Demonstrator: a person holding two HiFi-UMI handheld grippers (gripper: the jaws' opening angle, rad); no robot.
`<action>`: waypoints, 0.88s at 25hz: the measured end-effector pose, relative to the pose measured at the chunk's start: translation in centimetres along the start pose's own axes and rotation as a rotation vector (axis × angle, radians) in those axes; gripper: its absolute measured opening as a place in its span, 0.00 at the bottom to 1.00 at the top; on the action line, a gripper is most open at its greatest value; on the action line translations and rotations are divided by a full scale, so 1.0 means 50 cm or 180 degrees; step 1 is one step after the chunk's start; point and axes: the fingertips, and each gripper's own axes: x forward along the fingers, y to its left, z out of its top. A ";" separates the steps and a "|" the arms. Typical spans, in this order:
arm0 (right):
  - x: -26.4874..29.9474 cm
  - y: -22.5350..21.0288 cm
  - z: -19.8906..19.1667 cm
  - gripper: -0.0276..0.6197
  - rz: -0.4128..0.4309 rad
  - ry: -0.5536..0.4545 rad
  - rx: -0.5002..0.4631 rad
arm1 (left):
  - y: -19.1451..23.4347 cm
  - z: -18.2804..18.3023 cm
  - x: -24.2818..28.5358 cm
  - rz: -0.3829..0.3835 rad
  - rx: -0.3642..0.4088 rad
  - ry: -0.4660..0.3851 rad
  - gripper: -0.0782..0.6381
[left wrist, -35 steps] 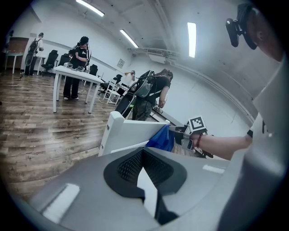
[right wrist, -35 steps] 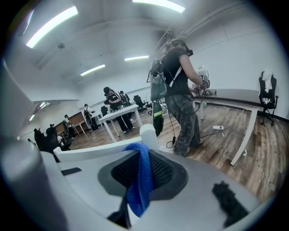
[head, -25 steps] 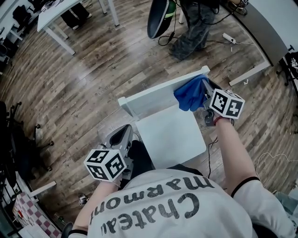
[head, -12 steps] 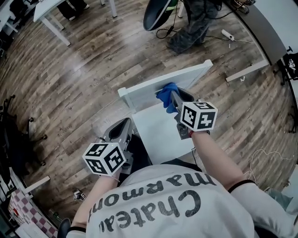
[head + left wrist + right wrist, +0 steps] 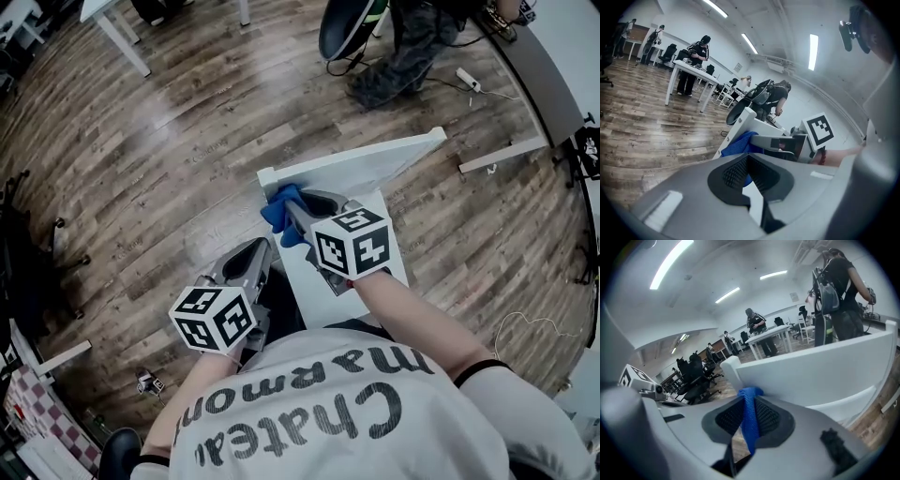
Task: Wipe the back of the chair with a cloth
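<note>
Two tools are in view, and only one is at work: the right tool (image 5: 292, 210) is clamped on a blue cloth (image 5: 277, 212), a fold of which is seen pinched between its pads in the right gripper view (image 5: 750, 420). The cloth is held at the left end of the white chair's backrest (image 5: 370, 161), close to the corner post (image 5: 265, 176) and just above the seat (image 5: 387, 255); it appears to be pressed to the inner face of the backrest, though actual contact cannot be confirmed. The left tool (image 5: 253, 255) is held low beside the seat's left edge, well apart from the cloth, with its jaws drawn together on nothing, as the left gripper view (image 5: 748, 161) shows. The step in hand is judged to be a wiping stroke at the left limit of the backrest, so the task is under way rather than finished. For the next move, a pass towards the right end (image 5: 437, 137) would probably be called for, with the clamp on the cloth kept firm and the cloth kept flat against the panel. The top edge and the far face of the backrest may also need to be covered, which would require the right tool to be lifted over the rail.
</note>
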 end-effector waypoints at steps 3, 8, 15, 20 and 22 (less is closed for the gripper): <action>0.006 0.006 0.004 0.15 0.0041 0.0022 -0.0018 | 0.013 -0.005 -0.008 0.0038 -0.0023 0.0011 0.12; 0.002 -0.020 0.009 0.15 0.0057 -0.0046 0.0170 | 0.023 -0.019 -0.016 0.0072 -0.0032 0.0070 0.12; -0.016 -0.060 0.015 0.15 -0.0030 -0.0156 0.0428 | 0.016 -0.018 -0.007 0.0022 0.0006 0.0111 0.12; -0.033 -0.096 0.016 0.16 -0.0119 -0.0182 0.0419 | 0.004 -0.028 0.002 -0.0033 0.0027 0.0161 0.12; -0.040 -0.113 0.015 0.17 -0.0167 -0.0200 0.0448 | 0.004 -0.031 0.003 -0.0036 0.0029 0.0179 0.12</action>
